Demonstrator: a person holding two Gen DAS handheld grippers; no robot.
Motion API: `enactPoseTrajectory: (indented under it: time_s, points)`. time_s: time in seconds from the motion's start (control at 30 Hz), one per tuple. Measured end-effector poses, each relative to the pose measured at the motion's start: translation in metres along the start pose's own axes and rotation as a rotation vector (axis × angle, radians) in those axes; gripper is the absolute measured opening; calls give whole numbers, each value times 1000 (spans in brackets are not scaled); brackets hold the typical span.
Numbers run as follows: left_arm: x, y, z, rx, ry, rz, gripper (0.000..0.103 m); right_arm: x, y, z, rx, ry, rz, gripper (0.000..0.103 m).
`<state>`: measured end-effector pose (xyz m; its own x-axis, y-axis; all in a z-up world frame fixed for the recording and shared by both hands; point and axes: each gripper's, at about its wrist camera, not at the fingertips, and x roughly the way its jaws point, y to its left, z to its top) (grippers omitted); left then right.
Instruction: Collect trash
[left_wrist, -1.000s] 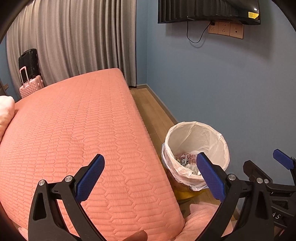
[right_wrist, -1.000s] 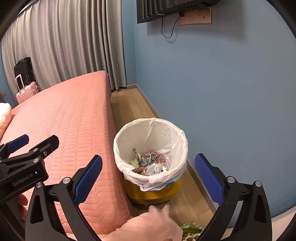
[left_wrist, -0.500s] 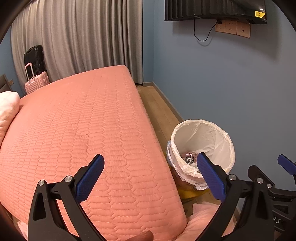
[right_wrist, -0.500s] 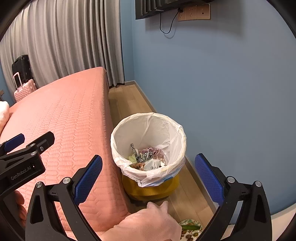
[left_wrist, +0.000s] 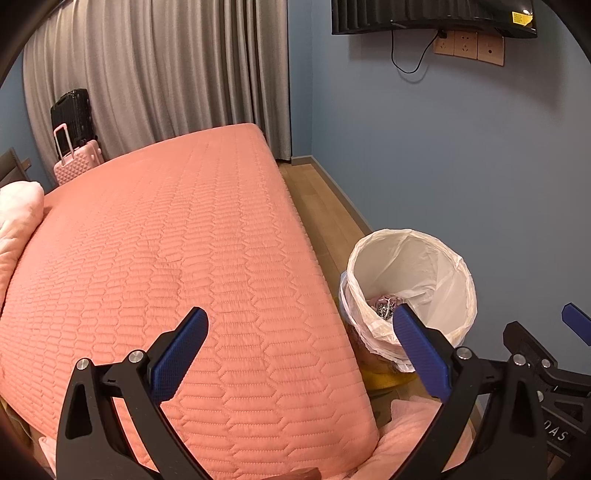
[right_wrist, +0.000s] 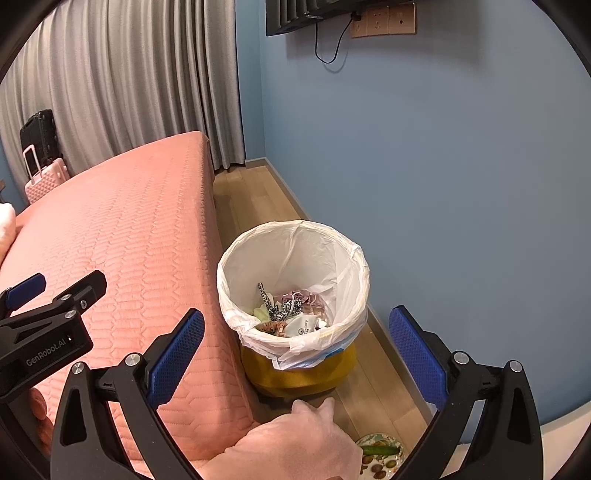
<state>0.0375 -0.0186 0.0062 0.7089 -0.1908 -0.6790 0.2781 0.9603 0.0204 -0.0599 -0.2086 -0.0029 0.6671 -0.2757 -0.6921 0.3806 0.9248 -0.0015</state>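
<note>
A yellow bin with a white liner (right_wrist: 295, 254) stands on the wood floor between the bed and the blue wall; it also shows in the left wrist view (left_wrist: 417, 262). Mixed trash (right_wrist: 291, 314) lies at its bottom. My right gripper (right_wrist: 295, 350) is open and empty, held above and just short of the bin. My left gripper (left_wrist: 301, 349) is open and empty over the bed's near corner, left of the bin. The left gripper's body shows in the right wrist view (right_wrist: 48, 325).
A pink quilted bed (left_wrist: 166, 258) fills the left. A pink cloth (right_wrist: 295, 446) lies at the bottom beside a patterned plate (right_wrist: 380, 452) with food on the floor. Suitcases (left_wrist: 74, 147) stand by grey curtains. A pillow (left_wrist: 18, 218) lies at the far left.
Both grippers have drawn back and risen slightly, so the bin sits lower and farther in both views. Both stay open and empty.
</note>
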Motion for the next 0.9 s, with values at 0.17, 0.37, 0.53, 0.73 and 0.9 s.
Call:
enactPoseTrajectory:
  time_s: [0.17, 0.37, 0.53, 0.73, 0.9]
  points:
    - [1, -1, -1, 4, 3, -3, 96, 1, 0, -1, 0, 4, 1, 97]
    - [1, -3, -2, 6, 4, -4, 96, 0, 0, -2, 1, 5, -1, 97]
    - [0, -3, -2, 8, 4, -6, 96, 1, -1, -3, 3, 5, -1, 97]
    - [0, -4, -3, 11, 2, -9, 96, 1, 0, -3, -1, 7, -3, 97]
    - [-2, -3, -3, 14, -1, -10, 96, 1, 0, -3, 0, 8, -2, 97]
